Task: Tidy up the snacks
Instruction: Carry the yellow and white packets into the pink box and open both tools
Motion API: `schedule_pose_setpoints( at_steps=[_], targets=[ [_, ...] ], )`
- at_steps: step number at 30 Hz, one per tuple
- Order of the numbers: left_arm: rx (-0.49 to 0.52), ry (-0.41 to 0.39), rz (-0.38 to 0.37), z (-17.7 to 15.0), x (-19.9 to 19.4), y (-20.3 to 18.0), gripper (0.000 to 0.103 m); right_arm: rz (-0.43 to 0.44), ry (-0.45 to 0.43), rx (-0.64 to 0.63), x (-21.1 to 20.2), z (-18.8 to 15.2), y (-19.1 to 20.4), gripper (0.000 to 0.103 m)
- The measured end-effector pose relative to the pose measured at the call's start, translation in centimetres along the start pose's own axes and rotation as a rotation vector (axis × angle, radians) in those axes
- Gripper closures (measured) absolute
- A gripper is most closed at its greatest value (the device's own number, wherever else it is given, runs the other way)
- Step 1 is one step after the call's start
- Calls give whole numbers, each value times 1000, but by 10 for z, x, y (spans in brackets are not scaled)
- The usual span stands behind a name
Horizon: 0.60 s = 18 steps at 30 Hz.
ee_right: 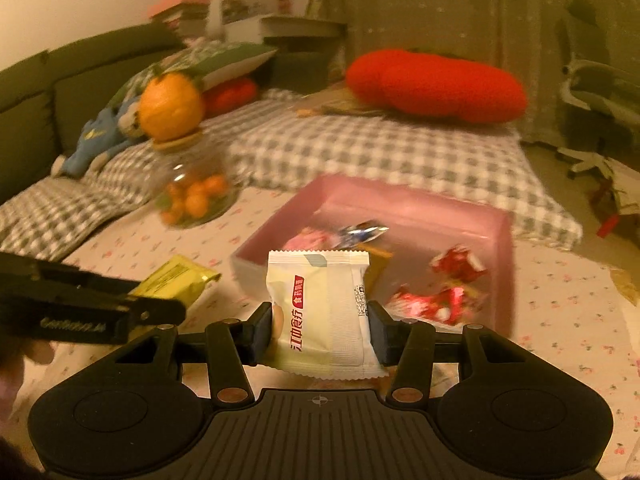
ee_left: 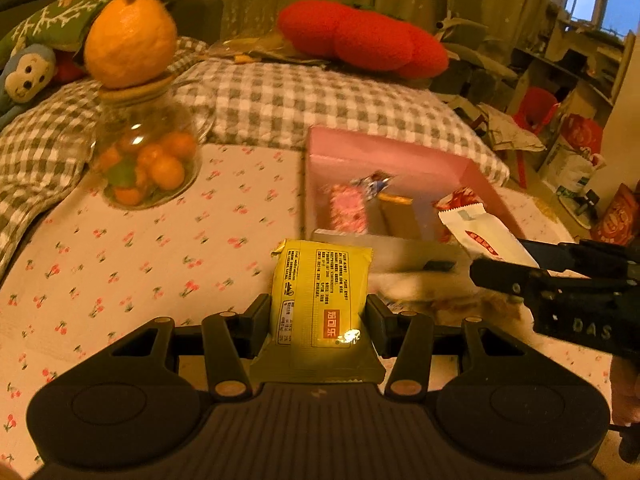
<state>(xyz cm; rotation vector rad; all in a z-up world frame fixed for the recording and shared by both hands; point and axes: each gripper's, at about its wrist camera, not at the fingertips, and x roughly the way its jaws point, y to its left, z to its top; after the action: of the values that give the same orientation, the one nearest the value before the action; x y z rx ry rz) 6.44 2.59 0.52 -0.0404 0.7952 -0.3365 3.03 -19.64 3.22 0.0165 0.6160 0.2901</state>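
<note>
- We hold a yellow snack packet (ee_left: 320,312) in our left gripper (ee_left: 318,320). The two fingers press on its sides, so the left tool is closed on the packet.
- The yellow snack packet is up off the cloth, just in front of the pink box (ee_left: 384,160).
- We hold a white snack packet (ee_right: 322,312) in our right gripper (ee_right: 320,320). Its fingers squeeze the packet from both sides too.
- The white snack packet has red writing on it. It hangs in front of the near wall of the pink box (ee_right: 412,200).
- From the left camera we see the white snack packet (ee_left: 484,232) poking out of the right gripper (ee_left: 500,264) over the right side of the box.
- From the right camera we see the yellow snack packet (ee_right: 176,280) and the left gripper (ee_right: 152,300) off to the left of the box.
- Inside the box lie more snacks: a pink packet (ee_left: 348,208), a blue and silver wrapper (ee_left: 374,182), a brown bar (ee_left: 400,216) and red wrappers (ee_right: 448,284).
- The box sits on a flowery cloth (ee_left: 140,260).
- A glass jar (ee_left: 148,160) with little oranges inside stands on the cloth to the left of the box, well apart from it.
- A big orange (ee_left: 130,40) sits on top of the jar's lid.
- Behind them is a checked blanket (ee_left: 300,100) with a red cushion (ee_left: 360,36) on it.
- A blue monkey toy (ee_left: 26,76) peeks in at the far left.
</note>
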Motion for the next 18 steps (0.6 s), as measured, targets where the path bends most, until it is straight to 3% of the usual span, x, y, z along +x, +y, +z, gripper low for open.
schedule_pose_setpoints(
  at_steps=[7,18],
  targets=[
    [0,-19,-11,11,6,-20,57,-44,-2,79,6,9,-30,55],
    [32,1,9,43,37,-33,57,-38,28,206,31,19,-65,55]
  ],
)
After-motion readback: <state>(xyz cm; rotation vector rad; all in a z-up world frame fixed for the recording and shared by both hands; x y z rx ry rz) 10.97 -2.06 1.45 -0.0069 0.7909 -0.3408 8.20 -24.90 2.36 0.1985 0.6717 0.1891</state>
